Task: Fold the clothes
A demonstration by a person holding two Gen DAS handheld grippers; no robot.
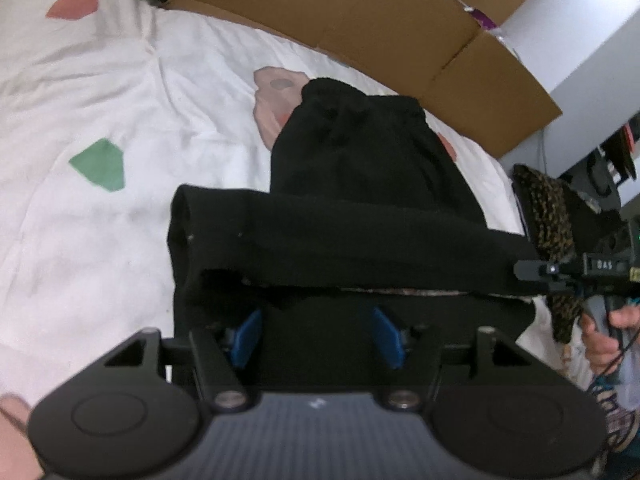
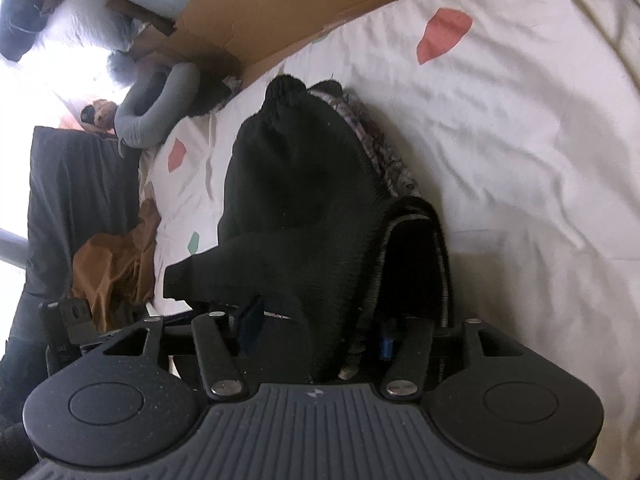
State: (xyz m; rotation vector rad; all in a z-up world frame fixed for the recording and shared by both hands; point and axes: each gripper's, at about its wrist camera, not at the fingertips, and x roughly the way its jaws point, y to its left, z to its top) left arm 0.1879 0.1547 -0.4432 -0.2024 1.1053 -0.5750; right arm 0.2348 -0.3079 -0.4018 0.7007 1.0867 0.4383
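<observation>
A black garment (image 1: 360, 184) lies folded on the white bed cover (image 1: 120, 92), its near fold draped over my left gripper (image 1: 316, 332). That gripper's blue pads (image 1: 246, 338) stand wide apart with cloth loose between them, so it is open. My right gripper (image 1: 560, 272) enters at the garment's right edge, held by a hand (image 1: 600, 344). In the right wrist view the same garment (image 2: 296, 184) shows a patterned lining (image 2: 384, 152) along its right side. My right gripper (image 2: 316, 332) is open, its pads apart, with a fold of cloth hanging between them.
The bed cover (image 2: 520, 140) carries red and green patches. A cardboard box (image 1: 360, 12) runs along the far side of the bed. A brown cloth (image 2: 116, 264) and a grey curved cushion (image 2: 160, 108) lie at the bed's left edge. A leopard-print item (image 1: 548, 216) sits to the right.
</observation>
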